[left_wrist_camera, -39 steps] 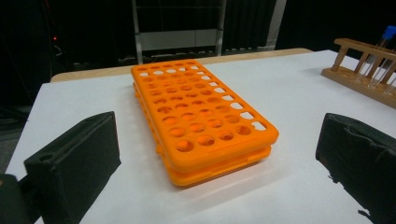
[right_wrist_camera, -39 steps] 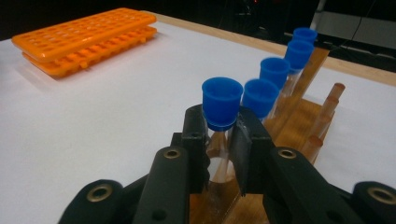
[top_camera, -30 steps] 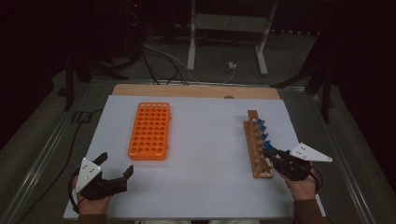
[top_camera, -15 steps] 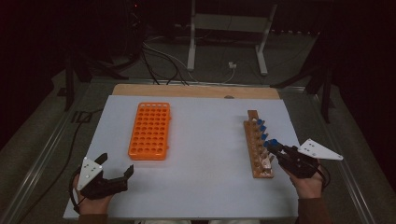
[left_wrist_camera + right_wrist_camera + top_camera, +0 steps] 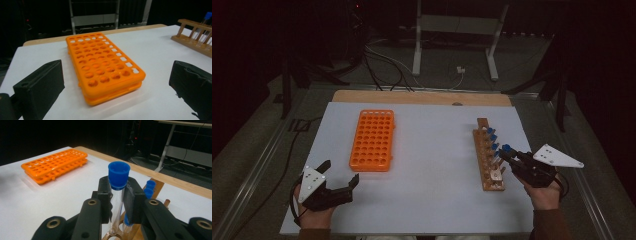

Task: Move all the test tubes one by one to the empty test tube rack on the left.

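Since a second ago our right gripper (image 5: 507, 156) has pulled back from the wooden rack (image 5: 488, 159), lifting a tube clear. Left to right: our left gripper (image 5: 340, 176) rests on the white table (image 5: 432, 150), jaws wide apart, waiting near the orange rack (image 5: 372, 140) (glossy plastic, gridded with round holes). Our right gripper is clamped on the blue-capped tube (image 5: 117, 192), clear and slim, gripped just below the cap to keep it upright above the wooden rack.

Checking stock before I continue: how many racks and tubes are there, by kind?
orange rack: 1
wooden rack: 1
blue-capped tubes: 4, one of them held in the right gripper
Total: 6
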`<state>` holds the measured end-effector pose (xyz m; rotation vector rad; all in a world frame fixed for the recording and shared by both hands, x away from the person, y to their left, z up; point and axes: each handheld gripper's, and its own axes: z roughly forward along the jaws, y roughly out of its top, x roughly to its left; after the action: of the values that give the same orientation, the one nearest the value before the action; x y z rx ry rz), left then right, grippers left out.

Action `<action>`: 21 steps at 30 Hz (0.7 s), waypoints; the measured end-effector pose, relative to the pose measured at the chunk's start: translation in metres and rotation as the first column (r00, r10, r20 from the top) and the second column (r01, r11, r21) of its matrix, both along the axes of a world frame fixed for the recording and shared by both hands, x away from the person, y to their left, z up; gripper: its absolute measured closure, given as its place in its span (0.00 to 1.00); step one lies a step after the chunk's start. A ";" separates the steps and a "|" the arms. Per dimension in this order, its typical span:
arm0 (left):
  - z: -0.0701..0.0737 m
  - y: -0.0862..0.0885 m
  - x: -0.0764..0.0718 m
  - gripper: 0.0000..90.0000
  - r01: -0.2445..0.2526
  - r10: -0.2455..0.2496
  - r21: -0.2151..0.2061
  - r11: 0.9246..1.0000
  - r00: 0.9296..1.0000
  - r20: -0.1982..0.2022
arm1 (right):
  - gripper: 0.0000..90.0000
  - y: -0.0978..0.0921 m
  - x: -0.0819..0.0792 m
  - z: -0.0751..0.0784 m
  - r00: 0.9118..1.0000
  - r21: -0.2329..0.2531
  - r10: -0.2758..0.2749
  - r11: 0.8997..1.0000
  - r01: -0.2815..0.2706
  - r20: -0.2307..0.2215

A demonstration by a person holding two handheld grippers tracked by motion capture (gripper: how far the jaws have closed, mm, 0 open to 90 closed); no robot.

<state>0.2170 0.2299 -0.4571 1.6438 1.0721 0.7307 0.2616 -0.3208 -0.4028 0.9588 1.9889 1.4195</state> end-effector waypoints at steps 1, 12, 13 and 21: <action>0.002 -0.002 0.002 0.01 0.009 -0.009 -0.009 1.000 1.000 -0.009 | 0.85 0.002 0.001 0.000 1.000 0.003 0.006 1.000 -0.006 -0.002; 0.015 -0.023 0.020 0.01 0.092 -0.092 -0.016 0.996 0.995 -0.040 | 0.85 0.017 0.008 0.001 0.999 0.013 0.048 0.999 -0.048 -0.020; 0.016 -0.026 0.022 0.01 0.098 -0.098 -0.014 0.995 0.994 -0.037 | 0.85 0.017 0.008 0.001 0.999 0.013 0.048 0.999 -0.048 -0.020; 0.024 -0.045 0.036 0.01 0.138 -0.138 -0.014 0.990 0.990 -0.037 | 0.85 0.033 0.015 0.000 0.996 0.032 0.085 0.996 -0.084 -0.029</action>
<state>0.2534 0.1847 -0.4328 1.7094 0.9764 0.6043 0.2766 -0.2873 -0.4025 0.9237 2.0572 1.4937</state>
